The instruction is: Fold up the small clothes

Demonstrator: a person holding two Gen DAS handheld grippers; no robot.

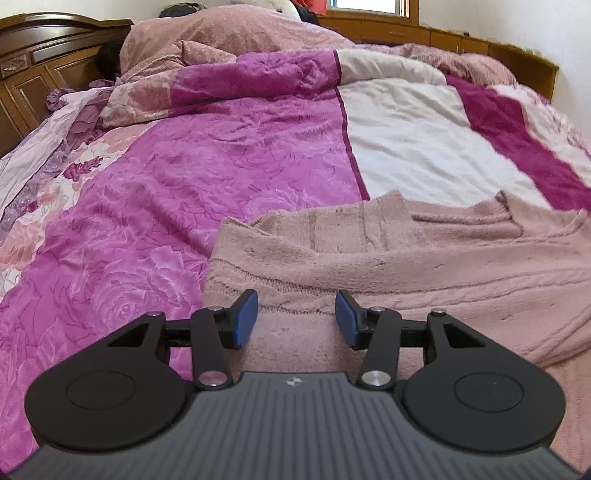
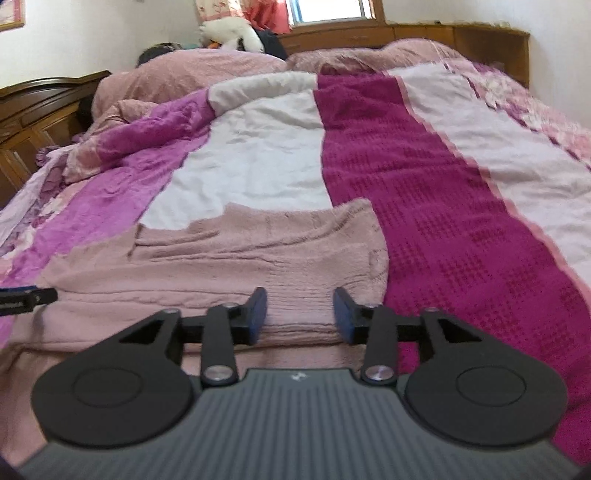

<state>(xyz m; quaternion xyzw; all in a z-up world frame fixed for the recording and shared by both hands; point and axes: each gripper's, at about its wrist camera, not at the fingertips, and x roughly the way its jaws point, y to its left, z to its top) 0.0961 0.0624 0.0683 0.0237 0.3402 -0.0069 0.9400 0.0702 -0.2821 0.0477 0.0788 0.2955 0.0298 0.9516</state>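
Observation:
A dusty pink fuzzy knit garment point(image 1: 406, 266) lies flat on the bed, folded over on itself in layers. My left gripper point(image 1: 296, 319) hovers over its near left part, open, blue pads apart with nothing pinched between them. In the right wrist view the same garment point(image 2: 221, 266) spreads from the left edge to the middle. My right gripper point(image 2: 300, 315) is over the garment's near right end, close to its right edge, and is open with no cloth in its jaws. A tip of the left gripper point(image 2: 26, 297) shows at the left edge of that view.
The bed is covered by a quilt with magenta floral point(image 1: 166, 206), white point(image 1: 417, 136) and dark magenta point(image 2: 424, 206) stripes. A person lies under a pink blanket point(image 1: 229, 33) at the head. A dark wooden headboard point(image 1: 40, 59) stands on the left, with a wooden ledge point(image 2: 424, 33) and window behind.

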